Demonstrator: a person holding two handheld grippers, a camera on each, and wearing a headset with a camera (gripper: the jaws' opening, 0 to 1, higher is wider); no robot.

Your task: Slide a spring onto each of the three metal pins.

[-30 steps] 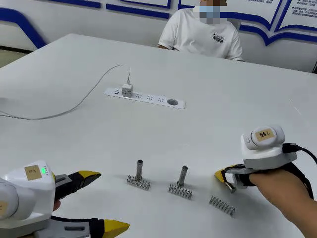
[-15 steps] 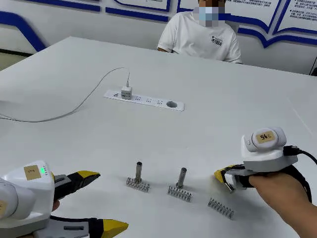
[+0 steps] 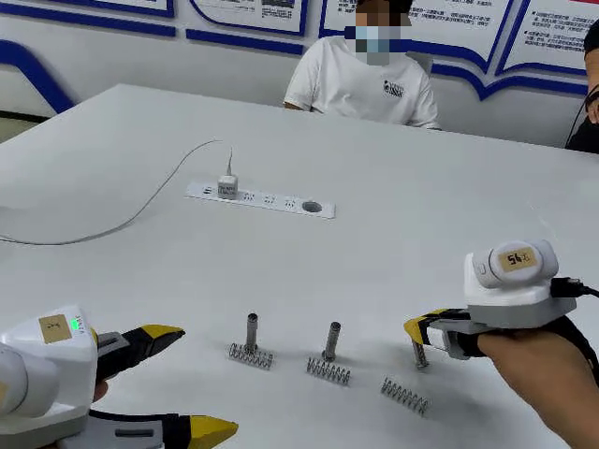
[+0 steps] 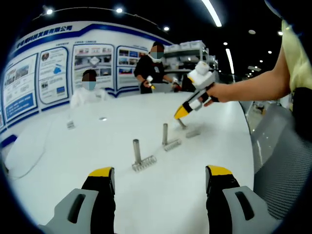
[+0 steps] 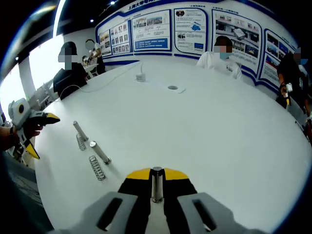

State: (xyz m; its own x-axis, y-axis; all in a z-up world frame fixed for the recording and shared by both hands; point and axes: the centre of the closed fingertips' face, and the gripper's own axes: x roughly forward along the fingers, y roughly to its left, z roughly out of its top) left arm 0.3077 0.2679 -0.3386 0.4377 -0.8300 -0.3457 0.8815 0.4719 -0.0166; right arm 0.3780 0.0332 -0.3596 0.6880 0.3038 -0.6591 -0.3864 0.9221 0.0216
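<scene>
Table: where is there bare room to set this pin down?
Bare table between the power strip and the two standing pins, and right of the strip. Crowded along the front: pins, three springs, right gripper holding the third pin.

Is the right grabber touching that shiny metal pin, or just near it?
Touching. The right gripper view shows the metal pin clamped between the yellow jaw tips of the right gripper, which press on it from both sides.

The tan sticker on the right tool reads "56"; wall posters are illegible.
</scene>
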